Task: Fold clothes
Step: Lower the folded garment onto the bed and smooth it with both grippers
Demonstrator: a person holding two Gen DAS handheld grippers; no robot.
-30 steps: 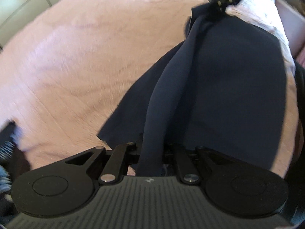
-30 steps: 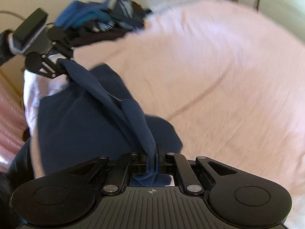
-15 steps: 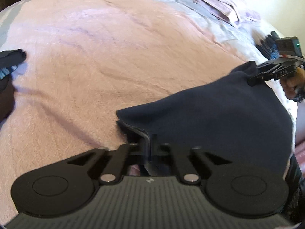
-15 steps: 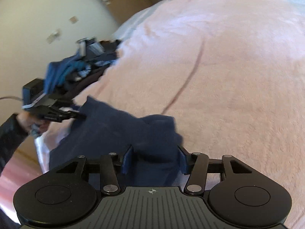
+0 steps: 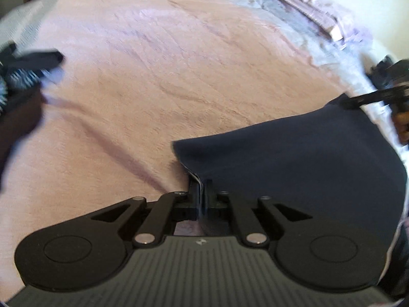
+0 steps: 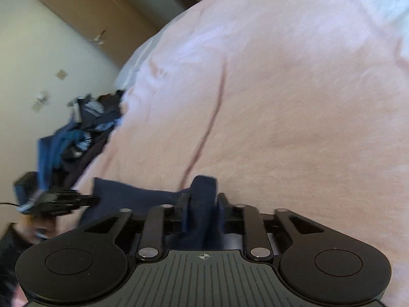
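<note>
1. Ahead of both of my hand-held grippers I see a bed (image 5: 204, 76) under a pink fleecy blanket, creased in long lines. Past the right one, to its upper left, stand a cream wall and a brown door (image 6: 94, 18).
2. A pile of clothes (image 6: 76, 138), dark blue and striped, sits at the bed's edge, far ahead-left of the right unit; in the left wrist view it lies at the far left.
3. Both of my units sit low over the blanket and point across it. The left hand-held gripper (image 5: 202, 194) has its jaws drawn nearly together, pinching the near edge of the navy garment (image 5: 294, 166).
4. The garment lies spread flat on the bed, running from the left unit's fingers ahead and to its right.
5. The right hand-held gripper (image 6: 202, 209) has its jaws narrowly parted, with a bunched fold of the same navy cloth between them. I cannot tell whether the pads press it.
6. From the left camera the right unit shows at the garment's far right corner.
</note>
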